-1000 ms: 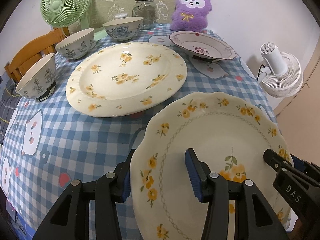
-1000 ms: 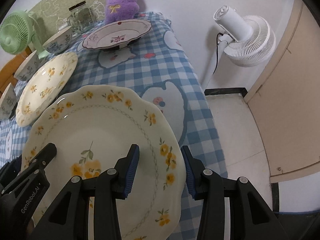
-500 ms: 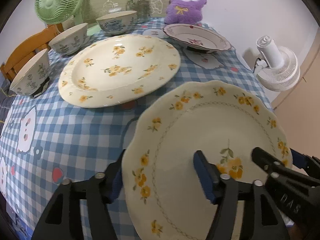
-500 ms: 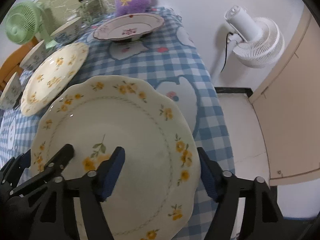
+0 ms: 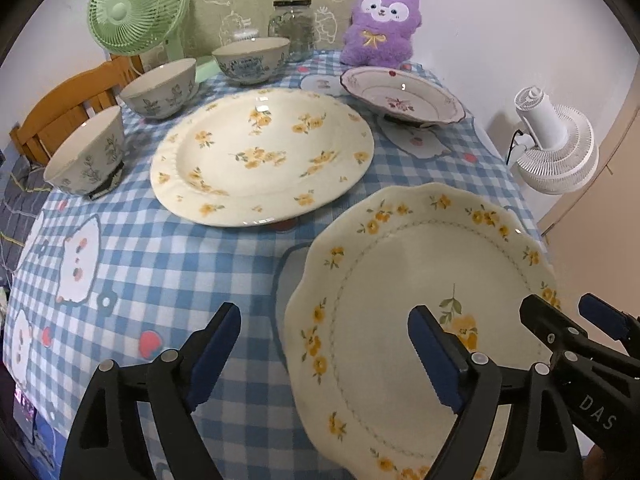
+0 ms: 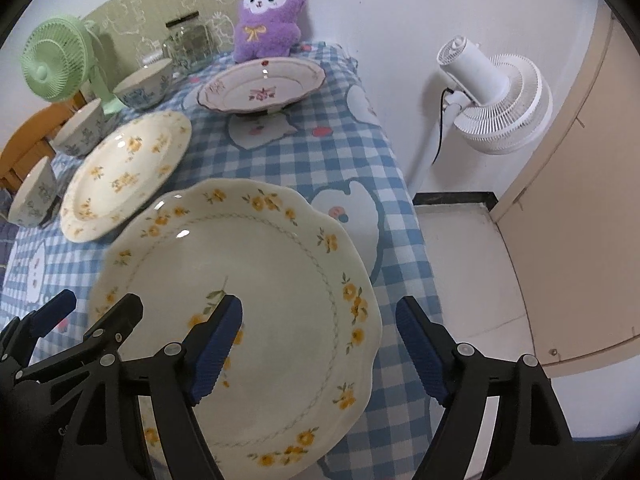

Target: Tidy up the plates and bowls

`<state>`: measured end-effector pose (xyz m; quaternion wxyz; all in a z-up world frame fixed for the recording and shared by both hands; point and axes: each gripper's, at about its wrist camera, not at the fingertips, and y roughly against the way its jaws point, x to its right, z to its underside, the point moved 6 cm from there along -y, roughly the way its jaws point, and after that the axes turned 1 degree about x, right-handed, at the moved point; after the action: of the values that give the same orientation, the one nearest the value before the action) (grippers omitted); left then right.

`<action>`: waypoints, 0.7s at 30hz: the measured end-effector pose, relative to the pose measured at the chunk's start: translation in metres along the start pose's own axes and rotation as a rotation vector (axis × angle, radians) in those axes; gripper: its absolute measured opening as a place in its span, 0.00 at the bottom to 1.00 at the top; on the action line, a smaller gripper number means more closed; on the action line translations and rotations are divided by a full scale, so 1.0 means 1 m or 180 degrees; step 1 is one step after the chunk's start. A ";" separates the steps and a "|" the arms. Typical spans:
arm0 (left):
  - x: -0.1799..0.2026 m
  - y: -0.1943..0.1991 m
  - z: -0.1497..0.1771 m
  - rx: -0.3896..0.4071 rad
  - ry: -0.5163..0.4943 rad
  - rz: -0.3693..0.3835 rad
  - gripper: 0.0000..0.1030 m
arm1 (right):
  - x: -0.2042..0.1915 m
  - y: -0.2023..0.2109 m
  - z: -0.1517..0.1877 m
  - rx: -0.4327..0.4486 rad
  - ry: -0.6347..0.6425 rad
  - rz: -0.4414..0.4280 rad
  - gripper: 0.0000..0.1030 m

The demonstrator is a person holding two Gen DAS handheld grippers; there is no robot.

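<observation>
A scalloped cream plate with yellow flowers lies at the near right table corner; it also shows in the right wrist view. My left gripper is open, its jaws straddling the plate's left rim. My right gripper is open, its jaws straddling the plate's right rim. A larger round yellow-flowered plate sits mid-table. A maroon-rimmed plate stands behind it. Three floral bowls line the left and back.
The table has a blue checked cloth. A green fan, a glass jar and a purple plush toy stand at the back. A white floor fan stands right of the table. A wooden chair is at left.
Both grippers opened wide, releasing the scalloped plate's rims. The plate now rests near the table corner.
</observation>
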<state>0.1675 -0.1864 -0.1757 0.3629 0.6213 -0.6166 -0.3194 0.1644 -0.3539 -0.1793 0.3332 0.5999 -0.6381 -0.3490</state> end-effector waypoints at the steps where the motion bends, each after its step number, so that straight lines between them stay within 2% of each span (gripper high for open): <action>1: -0.001 0.004 -0.001 0.0027 -0.0007 -0.0007 0.86 | 0.000 0.004 0.000 0.0025 -0.0001 -0.0014 0.80; 6: -0.003 0.022 -0.007 0.0147 -0.0013 -0.0035 0.87 | -0.001 0.029 -0.010 0.0210 0.0000 -0.0076 0.80; 13: -0.001 0.052 -0.017 0.0299 -0.0023 0.0018 0.88 | 0.002 0.051 -0.018 0.0266 -0.0034 -0.0077 0.80; 21: 0.003 0.089 -0.036 0.0522 0.0027 -0.0067 0.88 | 0.003 0.091 -0.038 0.0575 0.0067 -0.0051 0.80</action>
<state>0.1498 -0.1851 -0.0811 0.3101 0.6568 -0.6326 -0.2690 0.1476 -0.3555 -0.0820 0.2817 0.6362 -0.6587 -0.2863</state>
